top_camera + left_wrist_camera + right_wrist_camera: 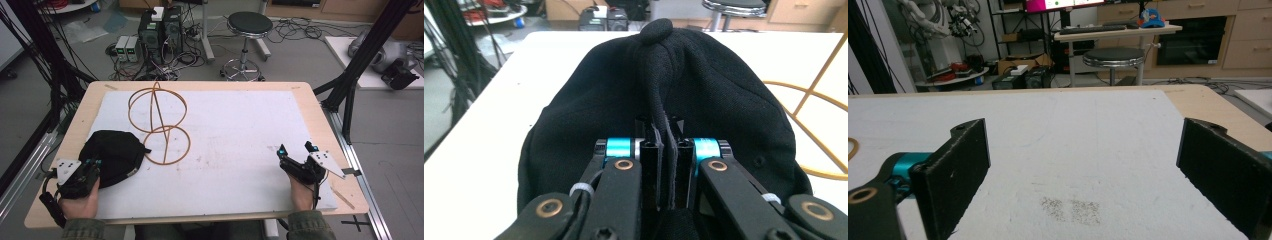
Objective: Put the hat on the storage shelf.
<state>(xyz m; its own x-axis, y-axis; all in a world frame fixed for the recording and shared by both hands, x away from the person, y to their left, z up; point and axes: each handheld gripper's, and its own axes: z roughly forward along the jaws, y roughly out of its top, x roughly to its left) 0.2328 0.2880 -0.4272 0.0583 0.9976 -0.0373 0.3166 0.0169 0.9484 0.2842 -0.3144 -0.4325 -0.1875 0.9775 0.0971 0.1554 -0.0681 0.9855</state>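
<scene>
Left gripper view: fingers [655, 165] clamped on black cap [704, 95] fold.

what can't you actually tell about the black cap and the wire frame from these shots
- black cap: near edge hidden, high view, by left gripper; left gripper view shows the jaws pinching a fold of it.
- wire frame: cut off by the right edge, left gripper view.
- right gripper: open over the white mat.

Hat [114, 155] left of wire frame [159, 122]
</scene>
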